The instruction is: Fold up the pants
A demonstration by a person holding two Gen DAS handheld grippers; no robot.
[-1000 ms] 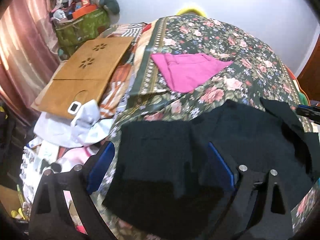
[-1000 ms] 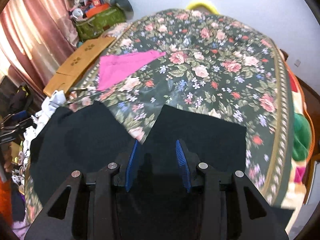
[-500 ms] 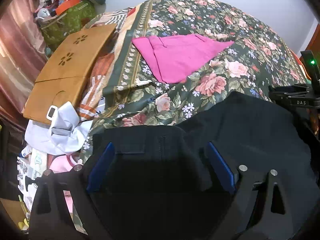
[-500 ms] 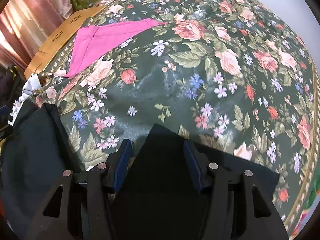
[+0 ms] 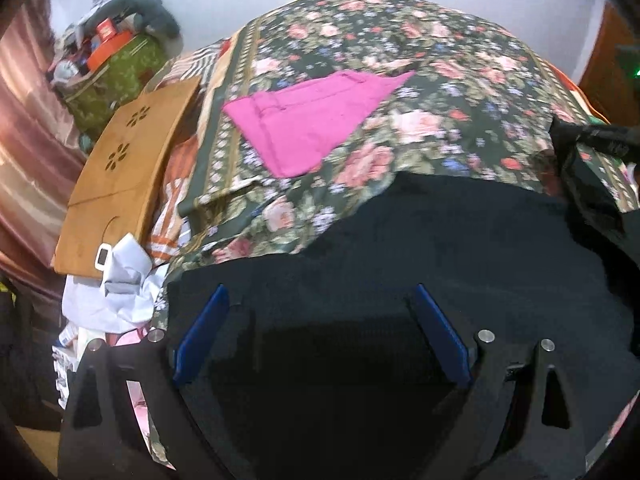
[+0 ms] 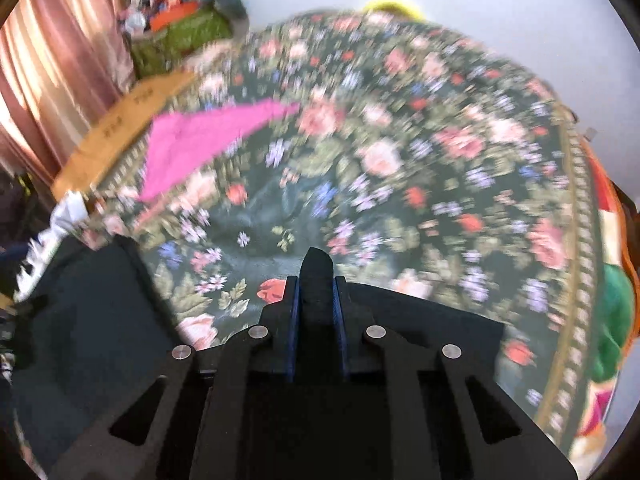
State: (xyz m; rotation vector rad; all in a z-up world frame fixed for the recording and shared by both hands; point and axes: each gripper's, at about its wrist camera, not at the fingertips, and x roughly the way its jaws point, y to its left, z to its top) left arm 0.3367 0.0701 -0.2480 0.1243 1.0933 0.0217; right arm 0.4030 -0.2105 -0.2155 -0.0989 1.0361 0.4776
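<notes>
Black pants (image 5: pixel 460 252) lie spread on the floral bedspread (image 5: pixel 400 60), close to me. My left gripper (image 5: pixel 320 300) is open, its blue pads wide apart just above the waist end of the pants. My right gripper (image 6: pixel 316 284) is shut on a pinched fold of the black pants (image 6: pixel 316 268), which sticks up between the blue pads; the leg (image 6: pixel 420 320) lies under it. Another part of the pants (image 6: pixel 92 304) lies at the left. The right gripper (image 5: pixel 592 136) also shows at the right edge of the left wrist view, holding black cloth.
Folded pink pants (image 5: pixel 312 120) lie further back on the bed. A wooden board (image 5: pixel 124 152) and white cloth (image 5: pixel 116 280) sit left of the bed. A green bag (image 5: pixel 120 68) with clutter stands by the curtain (image 6: pixel 48 80).
My right gripper has closed on the pants leg edge; it was open half a second ago. My left gripper stayed open and moved down close over the waist end.
</notes>
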